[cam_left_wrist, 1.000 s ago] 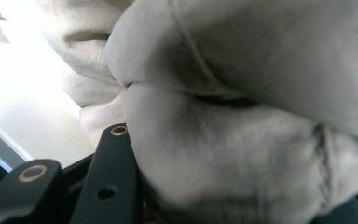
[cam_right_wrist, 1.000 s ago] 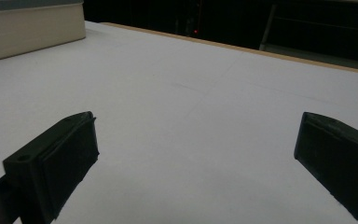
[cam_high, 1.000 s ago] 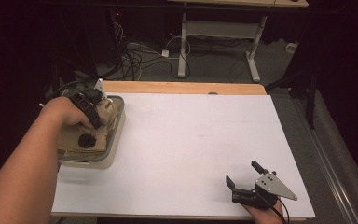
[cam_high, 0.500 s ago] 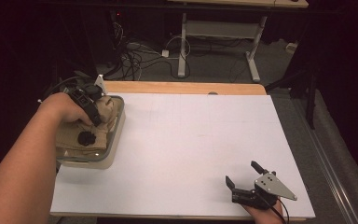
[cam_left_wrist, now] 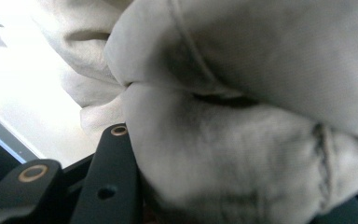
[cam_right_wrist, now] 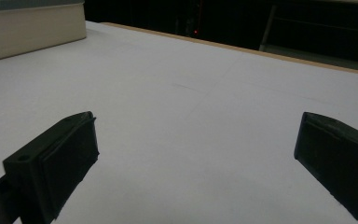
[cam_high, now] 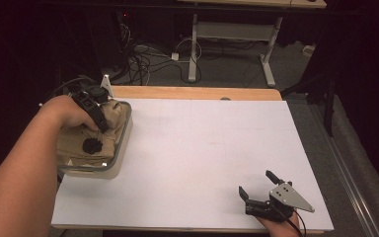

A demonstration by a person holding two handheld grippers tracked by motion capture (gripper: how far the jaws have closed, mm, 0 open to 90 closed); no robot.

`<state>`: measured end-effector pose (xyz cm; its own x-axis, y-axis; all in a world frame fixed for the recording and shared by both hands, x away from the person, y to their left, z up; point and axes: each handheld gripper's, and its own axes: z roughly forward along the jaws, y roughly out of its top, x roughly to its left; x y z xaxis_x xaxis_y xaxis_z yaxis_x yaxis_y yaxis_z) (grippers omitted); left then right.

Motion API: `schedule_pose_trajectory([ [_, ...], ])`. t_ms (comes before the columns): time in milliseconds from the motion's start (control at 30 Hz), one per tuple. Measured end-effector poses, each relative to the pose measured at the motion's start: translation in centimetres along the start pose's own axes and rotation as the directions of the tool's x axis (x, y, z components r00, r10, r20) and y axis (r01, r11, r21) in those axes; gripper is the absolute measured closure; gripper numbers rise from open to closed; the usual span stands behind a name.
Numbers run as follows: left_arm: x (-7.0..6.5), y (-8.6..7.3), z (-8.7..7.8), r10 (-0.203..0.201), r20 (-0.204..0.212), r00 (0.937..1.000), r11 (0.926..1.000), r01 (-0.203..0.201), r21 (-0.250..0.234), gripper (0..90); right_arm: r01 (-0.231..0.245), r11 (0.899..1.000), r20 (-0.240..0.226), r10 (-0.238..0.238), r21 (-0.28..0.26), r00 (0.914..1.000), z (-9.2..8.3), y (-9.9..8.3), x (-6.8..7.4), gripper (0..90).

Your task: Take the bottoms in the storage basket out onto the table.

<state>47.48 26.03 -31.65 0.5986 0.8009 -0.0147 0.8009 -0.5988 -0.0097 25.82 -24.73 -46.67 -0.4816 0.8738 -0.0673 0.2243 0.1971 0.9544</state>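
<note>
The beige cloth [cam_high: 86, 138] lay bunched inside a shallow basin [cam_high: 121, 143] with a pale body and a clear rim, which stood at the left edge of the white surface [cam_high: 202, 148]. A small dark patch showed on the cloth near its middle in the high view; what it was could not be told. The left tool [cam_high: 96, 111] reached down into the basin from the far-left side, its body and cable above the cloth, with the person's left hand [cam_high: 66, 111] wrapped around it.

The high view gave the tool's place but hid its jaws behind the hand and the folds. The left gripper view looked along those jaws from close up: folds of the cloth [cam_left_wrist: 242, 140] pressed right up against the camera, thick and creased, with a seam running over them, and a wad of it sat between the black jaws, which were clamped on it. A strip of bright basin wall lay to the left of that view.

Well apart, at the near right corner of the surface, the right tool [cam_high: 256, 190] rested low with its grey plate on top. The right gripper view showed its two jaws spread wide over bare white surface [cam_right_wrist: 191, 116] with nothing between them, and the basin's pale side [cam_right_wrist: 32, 30] far off at the upper left
</note>
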Motion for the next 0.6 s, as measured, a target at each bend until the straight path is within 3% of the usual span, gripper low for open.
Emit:
schedule_pose_trajectory([
  [600,-1.3,-0.1,-2.5,0.007,0.045,0.9990,0.9999,-0.007,-0.007,61.5,0.000,1.000,0.002,0.000,-0.002,1.0000,-0.1,0.1,0.1,0.5],
])
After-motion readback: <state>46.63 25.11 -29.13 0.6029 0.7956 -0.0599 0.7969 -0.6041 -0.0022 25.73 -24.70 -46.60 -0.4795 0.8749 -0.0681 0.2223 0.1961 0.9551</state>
